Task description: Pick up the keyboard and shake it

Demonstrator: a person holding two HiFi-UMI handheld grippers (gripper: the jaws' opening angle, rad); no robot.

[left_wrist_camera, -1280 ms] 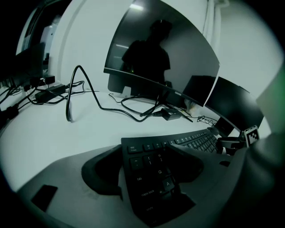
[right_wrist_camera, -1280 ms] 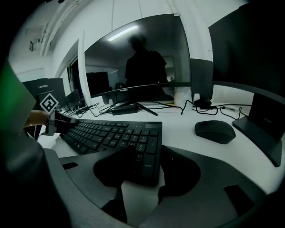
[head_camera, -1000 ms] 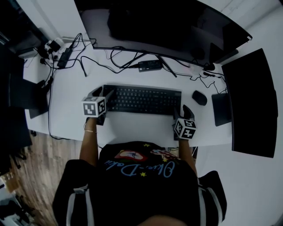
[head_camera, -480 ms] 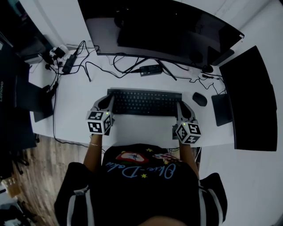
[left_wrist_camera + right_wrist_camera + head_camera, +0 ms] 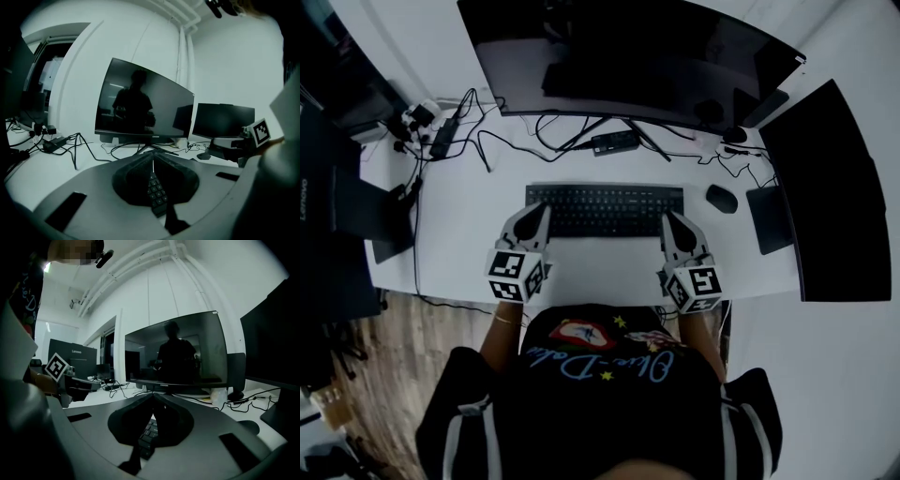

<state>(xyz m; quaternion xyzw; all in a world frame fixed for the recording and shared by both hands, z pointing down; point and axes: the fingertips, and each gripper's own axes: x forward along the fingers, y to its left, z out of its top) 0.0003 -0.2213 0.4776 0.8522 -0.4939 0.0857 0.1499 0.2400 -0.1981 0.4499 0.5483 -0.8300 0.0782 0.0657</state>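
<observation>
A black keyboard point(image 5: 605, 208) lies flat on the white desk point(image 5: 459, 225) in front of the monitor. My left gripper point(image 5: 544, 212) is shut, its tips meeting at the keyboard's front left corner. The right gripper point(image 5: 667, 219) is shut too, with its tips at the front right corner. In the left gripper view the pads point(image 5: 133, 180) meet at the tips point(image 5: 153, 157), and keyboard keys point(image 5: 155, 192) show through the gap below them. The right gripper view shows the same: closed jaws point(image 5: 153, 397) over a strip of keys point(image 5: 147, 432). I see nothing pinched between either pair of pads.
A wide curved monitor point(image 5: 628, 56) stands behind the keyboard, with cables point(image 5: 487, 141) and a power brick point(image 5: 614, 142) under it. A black mouse point(image 5: 721, 198) lies right of the keyboard, beside a dark pad point(image 5: 769, 220) and a second screen point(image 5: 830, 197). A laptop point(image 5: 356, 211) stands at the left.
Both pairs of jaws have gone from wide open to shut. Both grippers have drawn back from the keyboard's ends to its front corners, tips angled inward.
</observation>
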